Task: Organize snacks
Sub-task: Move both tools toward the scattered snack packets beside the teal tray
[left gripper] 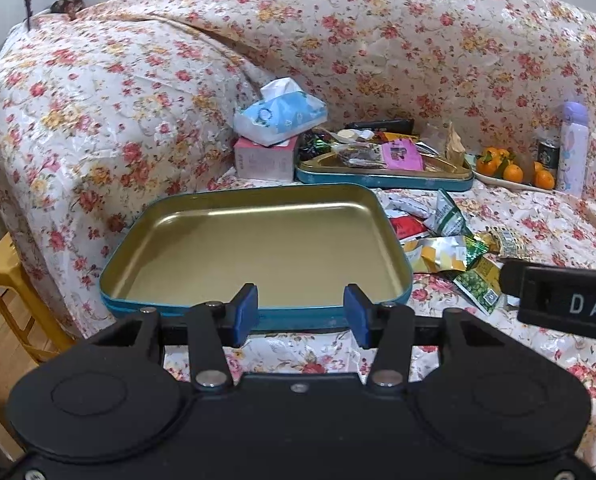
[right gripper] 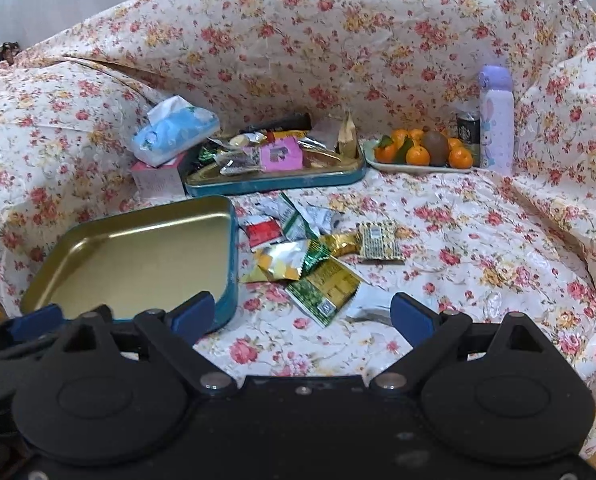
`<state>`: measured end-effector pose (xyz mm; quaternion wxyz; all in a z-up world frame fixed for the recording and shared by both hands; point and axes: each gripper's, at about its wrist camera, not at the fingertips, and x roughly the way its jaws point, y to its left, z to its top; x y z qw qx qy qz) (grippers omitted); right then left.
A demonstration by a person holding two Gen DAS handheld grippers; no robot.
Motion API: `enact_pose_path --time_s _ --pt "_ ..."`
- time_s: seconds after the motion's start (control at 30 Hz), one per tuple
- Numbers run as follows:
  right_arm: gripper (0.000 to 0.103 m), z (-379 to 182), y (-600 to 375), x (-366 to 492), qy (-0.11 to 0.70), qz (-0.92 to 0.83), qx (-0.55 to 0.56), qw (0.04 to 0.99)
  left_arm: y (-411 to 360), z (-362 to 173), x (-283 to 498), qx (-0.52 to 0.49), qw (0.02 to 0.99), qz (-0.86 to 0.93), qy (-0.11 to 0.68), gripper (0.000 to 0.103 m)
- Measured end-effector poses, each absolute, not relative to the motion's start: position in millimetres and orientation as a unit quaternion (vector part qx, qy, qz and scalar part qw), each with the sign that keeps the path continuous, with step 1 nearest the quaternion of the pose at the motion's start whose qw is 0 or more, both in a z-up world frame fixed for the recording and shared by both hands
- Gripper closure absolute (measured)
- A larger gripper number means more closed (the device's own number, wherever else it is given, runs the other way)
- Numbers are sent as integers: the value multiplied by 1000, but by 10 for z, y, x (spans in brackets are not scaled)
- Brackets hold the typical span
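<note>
Legible writing is scarce: the letters "DAS" in white on a black bar of the right gripper (left gripper: pixel 566 300) where it enters the left wrist view, and a round emblem on a dark can (right gripper: pixel 468 130) whose wording is too small to read. Print on the snack packets (right gripper: pixel 318 256) is blurred and cannot be read. The packets lie loose in a heap on the flowered cover (right gripper: pixel 478 240), just beside the right edge of the empty tin (left gripper: pixel 257 240), a gold-lined tray with a blue outer wall. The left gripper (left gripper: pixel 301 310) stands with its blue pads moderately apart and nothing between them; the tin's near wall sits directly ahead of them, just beyond the tips. The right gripper (right gripper: pixel 304 314) has its jaws spread wide and empty; a green and yellow packet (right gripper: pixel 326 288) lies ahead in the gap between them, the rest of the heap beyond it, and its left pad is close to the tin's near right corner. Behind the heap a second tin (right gripper: pixel 277 182) holds mixed sweets and a pink box (right gripper: pixel 279 155). To its left a blue tissue pack (right gripper: pixel 175 128) rests on a pink carton (right gripper: pixel 157 178). To its right a white dish (right gripper: pixel 382 164) carries tangerines (right gripper: pixel 418 156) and a brown fruit, with the can and a lilac bottle (right gripper: pixel 496 120) upright beside it.
</note>
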<state>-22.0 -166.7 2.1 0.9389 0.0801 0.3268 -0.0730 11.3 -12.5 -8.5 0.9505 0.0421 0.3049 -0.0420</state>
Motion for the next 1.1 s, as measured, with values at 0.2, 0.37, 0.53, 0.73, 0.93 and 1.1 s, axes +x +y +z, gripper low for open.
enact_pose_path --time_s 0.2,0.37,0.53,0.73,0.93,1.1 --pt "3 76 -1641 -230 316 -77 78 943 -231 -13 70 53 953 -61 292 47" --pt "3 130 -1699 -223 308 -92 92 942 -284 52 60 58 955 -71 282 47" --pt "3 184 -1782 -231 298 -107 111 942 -311 88 45 59 957 -73 273 47" --pt "2 199 -1799 -234 295 -111 114 942 -309 89 35 61 958 -71 271 47" --pt "2 181 -1743 -219 294 -107 107 944 -254 79 45 56 958 -63 275 47" --pt "2 151 -1704 -212 293 -99 105 945 -189 95 54 48 959 -54 275 47"
